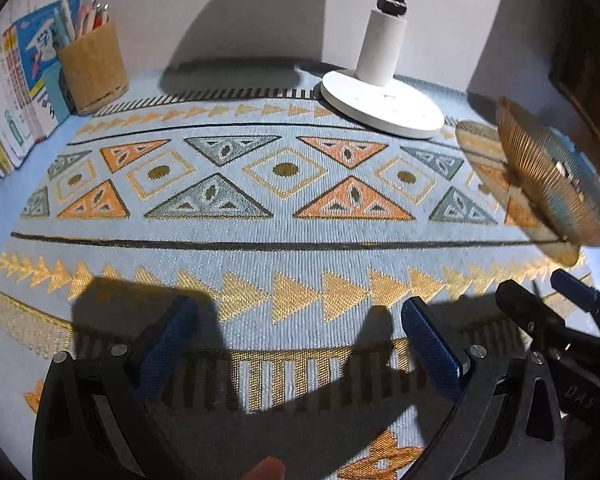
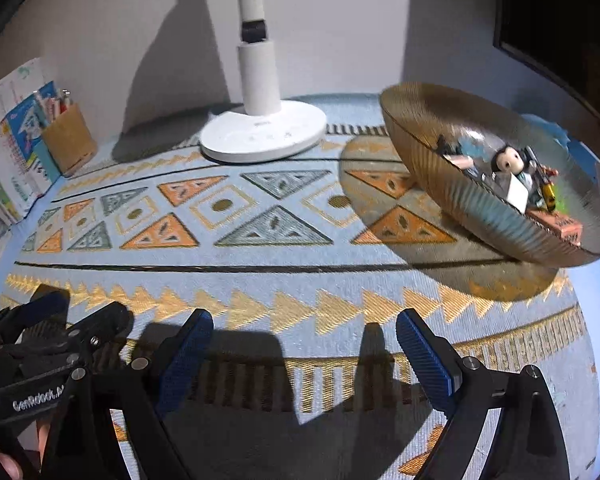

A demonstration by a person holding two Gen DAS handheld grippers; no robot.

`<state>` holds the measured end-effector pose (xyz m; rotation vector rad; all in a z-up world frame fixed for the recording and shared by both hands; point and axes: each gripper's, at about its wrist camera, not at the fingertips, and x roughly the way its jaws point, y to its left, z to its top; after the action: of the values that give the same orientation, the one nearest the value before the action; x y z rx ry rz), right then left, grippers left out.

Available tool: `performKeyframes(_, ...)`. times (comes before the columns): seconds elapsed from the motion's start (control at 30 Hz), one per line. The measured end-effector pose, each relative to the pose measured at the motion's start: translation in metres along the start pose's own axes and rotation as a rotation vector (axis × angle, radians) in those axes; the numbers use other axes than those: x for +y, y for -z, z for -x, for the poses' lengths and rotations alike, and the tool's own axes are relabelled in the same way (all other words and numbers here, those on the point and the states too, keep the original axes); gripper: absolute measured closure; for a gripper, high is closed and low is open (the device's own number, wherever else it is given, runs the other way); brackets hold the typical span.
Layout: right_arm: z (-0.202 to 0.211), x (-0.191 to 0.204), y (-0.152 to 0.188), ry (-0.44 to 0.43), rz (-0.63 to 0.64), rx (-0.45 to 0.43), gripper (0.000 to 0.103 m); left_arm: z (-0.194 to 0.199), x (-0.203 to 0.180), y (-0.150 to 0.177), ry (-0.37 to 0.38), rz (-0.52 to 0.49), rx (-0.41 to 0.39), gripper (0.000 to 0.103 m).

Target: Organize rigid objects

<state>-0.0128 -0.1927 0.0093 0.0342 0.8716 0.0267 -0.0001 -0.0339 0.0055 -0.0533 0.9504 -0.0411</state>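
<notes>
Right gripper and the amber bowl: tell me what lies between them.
Only bare patterned cloth separates the right gripper from the amber bowl, in the right wrist view.

Table w/ a blue patterned cloth (image 1: 236, 240). On it: white lamp base (image 2: 262, 136) at the back, brown pen cup (image 1: 94, 68) & books (image 1: 16, 92) back left, ribbed gold bowl (image 2: 460, 200) on the right.

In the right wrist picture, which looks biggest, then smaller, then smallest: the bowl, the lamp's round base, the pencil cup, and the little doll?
1. Bowl, though it sits nearer the camera.
2. Lamp base.
3. Pencil cup, farther away.
4. Little doll in the bowl.
</notes>
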Motion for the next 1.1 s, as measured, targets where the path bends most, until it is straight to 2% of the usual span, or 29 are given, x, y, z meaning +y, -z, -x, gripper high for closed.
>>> performKeyframes(0.1, -0.012, -0.005, 0.0, -0.034, -0.021, 0.071, 0.01, -0.004, -0.009, 0.001, -0.051, -0.054, 0.011, 0.001)
performKeyframes(0.13, -0.016, -0.008, 0.0, -0.056, -0.037, 0.088, 0.01, -0.004, -0.009, 0.001, -0.047, -0.052, 0.011, 0.001)
performKeyframes(0.5, -0.016, -0.009, 0.001, -0.092, -0.029, 0.095, 0.0, -0.003, -0.006, 0.001, -0.067, -0.022, -0.008, 0.001)
performKeyframes(0.7, -0.017, -0.009, -0.001, -0.102, -0.023, 0.1, 0.0, -0.007, -0.009, -0.001, -0.083, -0.006, -0.012, 0.0)
performKeyframes(1.0, -0.008, -0.043, 0.001, -0.202, -0.186, 0.047, 0.0, -0.006, -0.008, 0.0, -0.08, -0.004, -0.013, 0.0)
performKeyframes(1.1, -0.007, -0.039, 0.001, -0.172, -0.172, 0.047, 0.0, -0.006, -0.008, 0.0, -0.078, -0.003, -0.013, 0.0)
